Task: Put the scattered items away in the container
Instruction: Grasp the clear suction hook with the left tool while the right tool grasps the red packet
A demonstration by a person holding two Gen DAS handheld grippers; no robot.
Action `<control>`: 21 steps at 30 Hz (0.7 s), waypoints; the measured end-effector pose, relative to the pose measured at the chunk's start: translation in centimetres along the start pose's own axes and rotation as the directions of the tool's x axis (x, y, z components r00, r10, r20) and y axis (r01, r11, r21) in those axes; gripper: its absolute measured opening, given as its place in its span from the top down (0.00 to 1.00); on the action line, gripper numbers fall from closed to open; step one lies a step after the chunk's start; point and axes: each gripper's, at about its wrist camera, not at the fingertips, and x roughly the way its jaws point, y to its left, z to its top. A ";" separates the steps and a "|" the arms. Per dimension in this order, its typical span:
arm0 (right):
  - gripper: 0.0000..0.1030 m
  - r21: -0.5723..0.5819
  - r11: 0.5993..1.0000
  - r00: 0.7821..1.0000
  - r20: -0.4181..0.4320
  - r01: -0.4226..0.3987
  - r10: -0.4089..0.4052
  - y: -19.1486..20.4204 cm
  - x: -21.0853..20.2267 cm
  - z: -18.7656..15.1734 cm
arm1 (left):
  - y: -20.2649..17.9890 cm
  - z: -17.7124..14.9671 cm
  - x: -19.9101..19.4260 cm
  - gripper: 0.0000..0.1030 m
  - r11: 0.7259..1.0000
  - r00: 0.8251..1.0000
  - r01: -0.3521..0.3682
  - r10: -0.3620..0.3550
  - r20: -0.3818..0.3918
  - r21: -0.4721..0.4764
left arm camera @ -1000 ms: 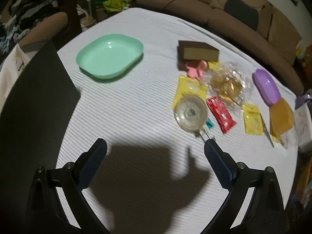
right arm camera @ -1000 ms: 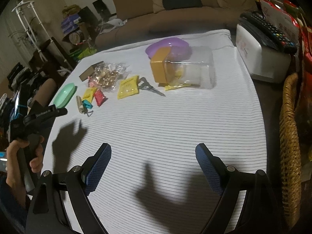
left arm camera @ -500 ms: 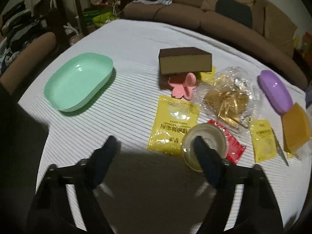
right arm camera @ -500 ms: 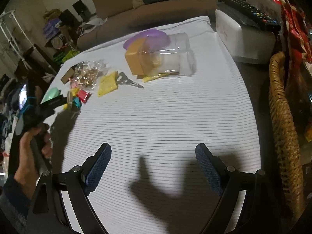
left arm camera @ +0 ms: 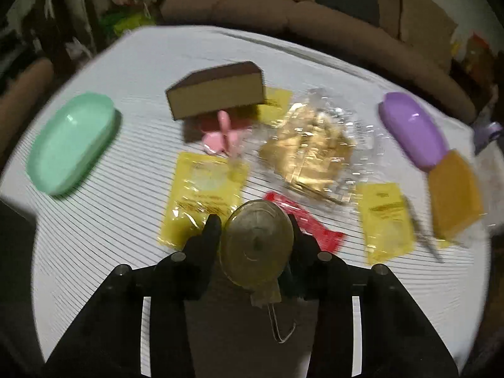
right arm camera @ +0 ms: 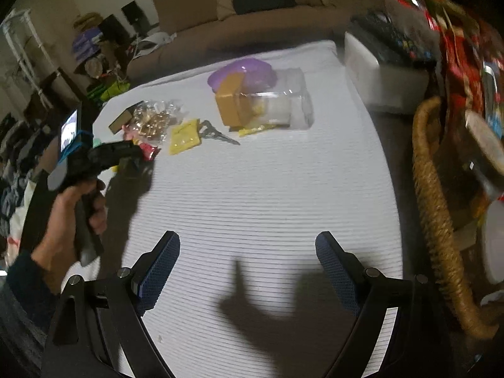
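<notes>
Left tongs (left arm camera: 255,236) closing, three yellow packets (left arm camera: 203,195)

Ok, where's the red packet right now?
In the left wrist view the red packet lies on the striped cloth, just right of the round suction hook between the left gripper fingers, below the gold candy bag.

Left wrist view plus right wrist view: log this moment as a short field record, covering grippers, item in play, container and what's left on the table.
left gripper: jaws just closing around the round clear suction hook; contact unclear
right gripper: open, empty, above bare striped tablecloth
likely container: green tray, empty
still scattered: yellow sachet, red packet, pink clip, sponge, bag of gold sweets
</notes>
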 end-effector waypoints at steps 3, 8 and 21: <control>0.12 -0.022 1.000 0.999 0.035 0.008 -0.007 0.3 -0.5 0.3 | 1.3 -0.6 -5.2 0.64 0.996 0.994 0.077 -0.079 0.074 0.039; 0.12 0.085 0.983 0.985 0.075 -0.163 0.157 -0.2 0.9 0.7 | 6.0 -1.4 -14.0 0.64 0.963 0.962 0.268 -0.270 0.042 0.040; 0.24 -0.188 0.847 0.843 0.131 -0.496 0.522 12.4 -2.6 3.2 | 6.6 -0.2 -13.5 0.63 0.788 0.780 0.605 -0.616 -0.111 -0.119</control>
